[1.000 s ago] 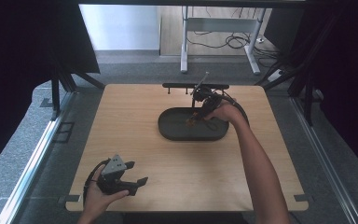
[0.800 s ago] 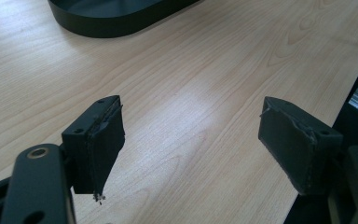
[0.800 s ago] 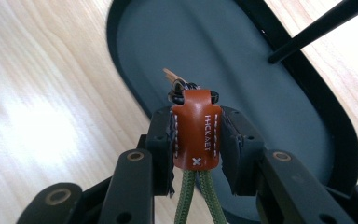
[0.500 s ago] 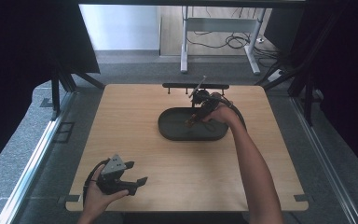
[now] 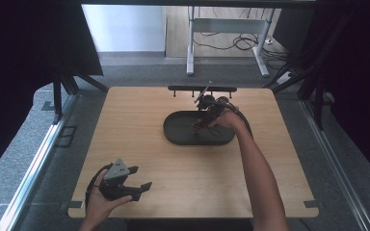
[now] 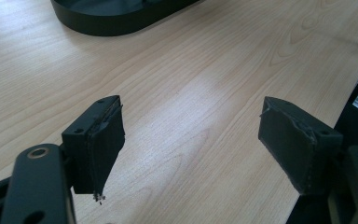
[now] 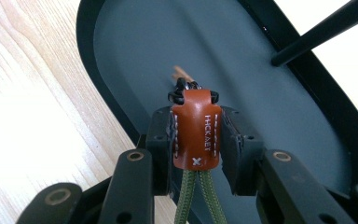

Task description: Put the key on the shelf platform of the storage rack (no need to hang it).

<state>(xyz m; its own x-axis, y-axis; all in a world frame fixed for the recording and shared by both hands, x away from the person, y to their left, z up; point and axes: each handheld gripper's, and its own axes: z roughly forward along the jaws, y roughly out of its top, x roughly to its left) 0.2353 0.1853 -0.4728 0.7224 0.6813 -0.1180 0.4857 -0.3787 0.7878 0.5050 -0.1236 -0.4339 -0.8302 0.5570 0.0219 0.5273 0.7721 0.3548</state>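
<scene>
Pale wood-grain worktop point(image 5: 183, 163), smooth, matte. Dark oval tray point(image 5: 183, 136) with low raised rim, flat grey-black floor, just beyond worktop centre. Thin black bar rack point(image 5: 183, 88) on short pegs behind tray, along the far edge.

Right hand-held gripper point(image 7: 196, 135) over tray's right half, clenched on a tan leather tab point(image 7: 196, 133): glossy, rounded, white stitching down both sides, small embossed lettering. Two olive woven cords point(image 7: 200, 196) hanging out below the tab; small black metal clip point(image 7: 186, 91) at its top, an orange blurred bit beyond. Tab held clear above tray floor, touching or not unclear.

Left hand-held gripper point(image 6: 191, 144) well short of tray, near worktop's front left corner, released, jaws wide apart, padded faces worn and frayed, grey three-cornered plate point(image 5: 119, 169) on top.

Against half a second earlier: left unchanged; right arm and gripper in nearly the same spot over tray.
</scene>
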